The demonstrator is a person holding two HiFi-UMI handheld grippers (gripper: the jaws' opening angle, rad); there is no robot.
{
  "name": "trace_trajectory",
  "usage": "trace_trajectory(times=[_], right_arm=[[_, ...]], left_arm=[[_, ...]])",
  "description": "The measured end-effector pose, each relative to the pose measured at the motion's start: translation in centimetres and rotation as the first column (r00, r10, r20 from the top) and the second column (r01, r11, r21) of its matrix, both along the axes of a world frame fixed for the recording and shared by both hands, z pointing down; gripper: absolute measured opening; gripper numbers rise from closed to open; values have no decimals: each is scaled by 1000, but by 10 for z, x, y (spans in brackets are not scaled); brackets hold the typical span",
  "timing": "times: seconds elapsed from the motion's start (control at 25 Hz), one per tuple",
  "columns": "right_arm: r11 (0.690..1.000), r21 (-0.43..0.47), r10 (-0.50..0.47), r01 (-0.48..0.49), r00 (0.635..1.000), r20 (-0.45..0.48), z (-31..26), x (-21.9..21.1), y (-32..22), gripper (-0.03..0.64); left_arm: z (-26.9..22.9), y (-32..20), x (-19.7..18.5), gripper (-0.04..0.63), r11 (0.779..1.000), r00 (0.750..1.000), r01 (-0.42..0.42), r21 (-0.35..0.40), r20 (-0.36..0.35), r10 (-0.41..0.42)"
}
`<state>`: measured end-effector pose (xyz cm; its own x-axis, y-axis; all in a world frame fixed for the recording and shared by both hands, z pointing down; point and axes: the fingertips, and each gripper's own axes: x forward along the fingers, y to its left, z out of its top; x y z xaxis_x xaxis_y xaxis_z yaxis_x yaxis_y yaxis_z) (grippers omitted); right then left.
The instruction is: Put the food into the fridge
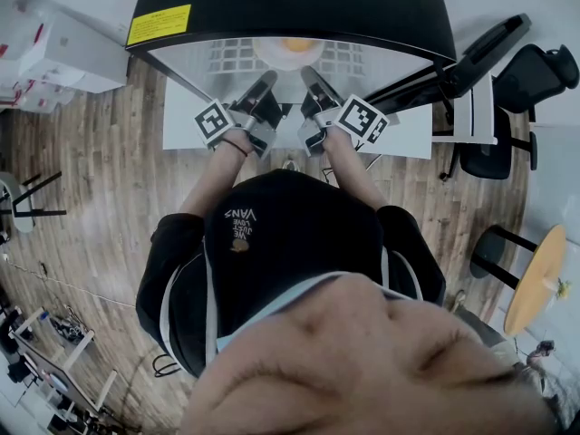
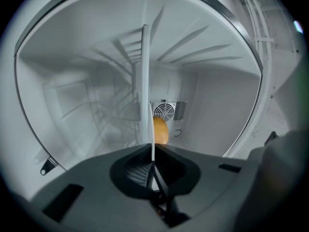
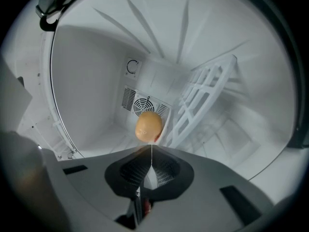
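The round orange food (image 3: 148,126) sits deep inside the fridge (image 1: 299,7), just in front of the fan grille (image 3: 144,105) on the back wall. It lies against the white lattice shelf (image 3: 203,95), on its near side. It is free of both my grippers. My right gripper (image 3: 151,148) points straight at it, its jaws closed together with nothing between them and the food just beyond their tips. My left gripper (image 2: 153,154) is also closed. The shelf shows edge-on in its view and runs down to the seam of the jaws; whether they nip it I cannot tell. Both grippers reach in side by side at the fridge's open front, above the wooden floor (image 1: 109,198).
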<state>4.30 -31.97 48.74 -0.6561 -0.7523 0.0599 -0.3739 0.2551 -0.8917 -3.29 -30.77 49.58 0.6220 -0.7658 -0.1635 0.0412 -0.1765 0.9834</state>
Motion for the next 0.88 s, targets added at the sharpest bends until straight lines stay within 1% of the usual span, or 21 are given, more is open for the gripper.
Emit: trace_trajectory(times=[0.68,0.88], right_arm=[[1000,11,23,-23,1000,2,-4,1,5,14],[1000,15,27,-27,1000,4,-7,3,7,14]], left_arm=[[-4,6,-4,25,1000,1000,1,8,-11,-1],[-6,7,-3,25,1000,1000,-5,14,-4,5]])
